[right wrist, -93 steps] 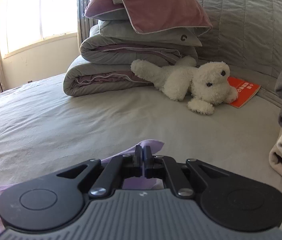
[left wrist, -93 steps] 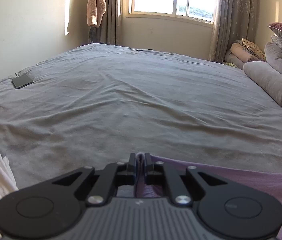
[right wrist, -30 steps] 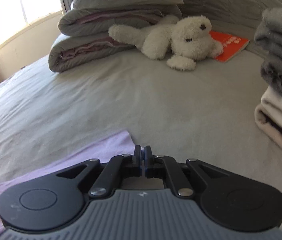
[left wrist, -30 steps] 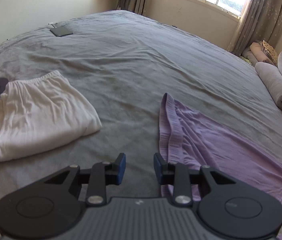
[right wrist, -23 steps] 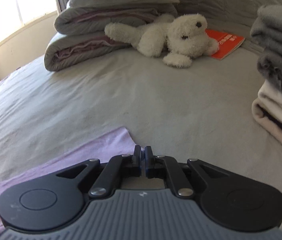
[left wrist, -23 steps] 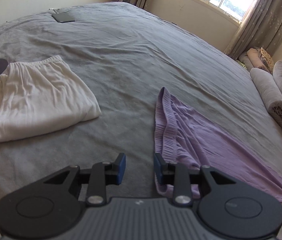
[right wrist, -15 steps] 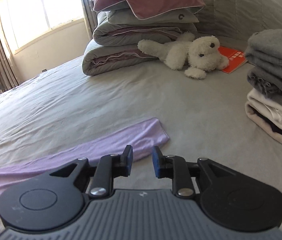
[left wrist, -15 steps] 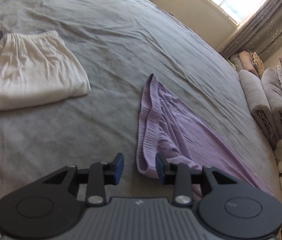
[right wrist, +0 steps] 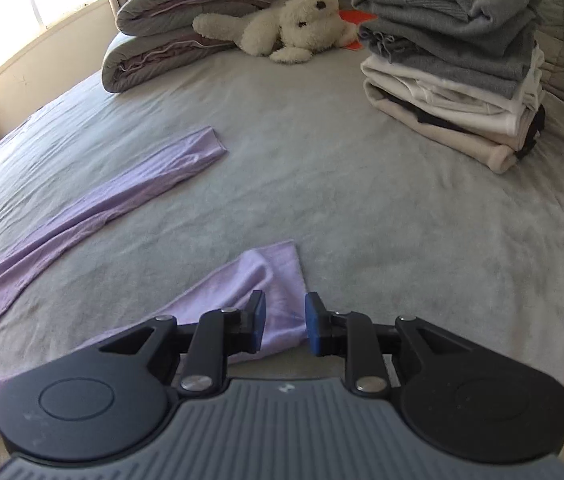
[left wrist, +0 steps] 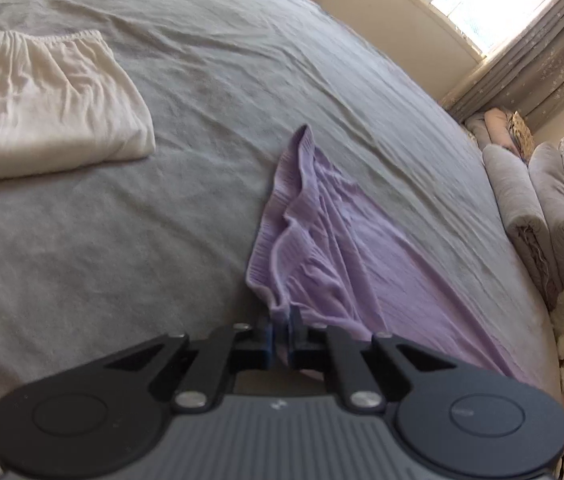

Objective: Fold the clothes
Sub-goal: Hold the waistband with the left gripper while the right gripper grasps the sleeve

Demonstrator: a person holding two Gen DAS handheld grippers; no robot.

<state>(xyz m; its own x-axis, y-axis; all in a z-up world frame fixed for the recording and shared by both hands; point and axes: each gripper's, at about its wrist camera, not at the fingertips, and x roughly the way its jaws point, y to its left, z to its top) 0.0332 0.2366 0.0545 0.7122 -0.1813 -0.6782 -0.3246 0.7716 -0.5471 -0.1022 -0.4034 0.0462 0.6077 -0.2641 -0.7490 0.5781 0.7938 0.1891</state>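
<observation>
The lilac trousers lie spread on the grey bed, the left tool clenched on their waistband corner and the right tool released, straddling a leg cuff, seemingly so both ends can be lifted together for a fold.

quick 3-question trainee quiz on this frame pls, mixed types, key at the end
1. True or false: the left gripper is shut on the waistband edge of the purple trousers.
2. The right gripper is: A) shut on a trouser leg, B) open over the end of a trouser leg, C) open above the white plush toy.
3. Fill in: the top items on the folded clothes stack are ____ in colour.

Key: 1 true; 2 B; 3 grey.
</observation>
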